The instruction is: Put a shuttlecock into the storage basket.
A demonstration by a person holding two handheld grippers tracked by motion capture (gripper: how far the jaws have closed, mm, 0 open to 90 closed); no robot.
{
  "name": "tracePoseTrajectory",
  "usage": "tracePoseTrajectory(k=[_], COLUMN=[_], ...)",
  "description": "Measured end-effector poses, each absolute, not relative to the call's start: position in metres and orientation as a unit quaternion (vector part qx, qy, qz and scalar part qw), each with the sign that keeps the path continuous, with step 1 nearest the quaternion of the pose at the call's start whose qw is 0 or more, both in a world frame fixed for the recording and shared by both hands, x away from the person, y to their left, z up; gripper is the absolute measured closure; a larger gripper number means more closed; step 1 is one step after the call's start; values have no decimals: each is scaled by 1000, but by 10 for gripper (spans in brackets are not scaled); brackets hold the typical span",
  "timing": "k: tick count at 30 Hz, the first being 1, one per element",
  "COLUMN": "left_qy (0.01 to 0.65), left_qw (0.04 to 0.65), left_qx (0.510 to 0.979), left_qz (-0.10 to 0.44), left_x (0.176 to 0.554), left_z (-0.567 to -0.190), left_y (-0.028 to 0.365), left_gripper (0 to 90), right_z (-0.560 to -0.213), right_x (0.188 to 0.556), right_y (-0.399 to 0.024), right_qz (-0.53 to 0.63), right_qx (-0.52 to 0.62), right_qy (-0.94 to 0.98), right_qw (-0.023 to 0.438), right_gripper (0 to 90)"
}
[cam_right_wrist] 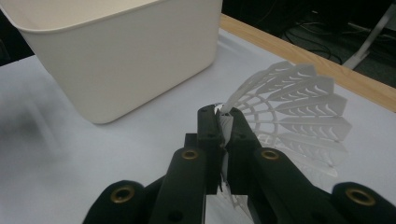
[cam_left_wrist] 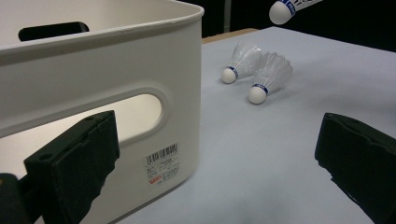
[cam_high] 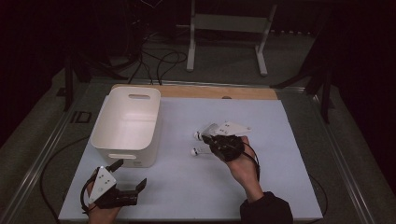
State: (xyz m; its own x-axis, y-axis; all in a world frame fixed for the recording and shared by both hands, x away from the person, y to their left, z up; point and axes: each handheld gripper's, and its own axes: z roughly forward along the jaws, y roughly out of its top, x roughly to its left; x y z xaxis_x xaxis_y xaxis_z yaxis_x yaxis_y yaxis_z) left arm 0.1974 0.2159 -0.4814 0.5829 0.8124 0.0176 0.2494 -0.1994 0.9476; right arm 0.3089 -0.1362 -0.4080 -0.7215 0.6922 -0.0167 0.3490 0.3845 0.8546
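Here the right gripper (cam_right_wrist: 223, 122) has its jaws pinched on the skirt of a white plastic shuttlecock (cam_right_wrist: 299, 116), held above the pale table cover (cam_high: 187, 186) right of the white bin (cam_high: 127, 125), its long axis roughly level and its rounded cork (cam_left_wrist: 281, 11) pointing toward the bin. Its skirt is a slotted, ribbed fan (the cork carries a blue band), and two more shuttlecocks (cam_left_wrist: 256, 73) lie on the cover nearby, corks toward the left gripper. That left gripper (cam_high: 125, 176) rests near the bin's front corner with jaws spread and empty, while beyond the table's wooden edge (cam_high: 210, 91) the room is dark, with cables and a white stand (cam_high: 229, 37) on the floor.
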Motion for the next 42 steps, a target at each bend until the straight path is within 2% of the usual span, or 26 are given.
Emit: tracePoseTrajectory(k=[42], left_qy=[365], left_qw=[516], left_qx=[725], left_qz=[274], left_x=[197], left_z=[-481], left_y=[216], left_gripper=[4], right_z=[-399], right_x=[309], right_y=[-121], right_qz=[466], right_qx=[310], right_qy=[807], right_qw=[187], right_gripper=[868])
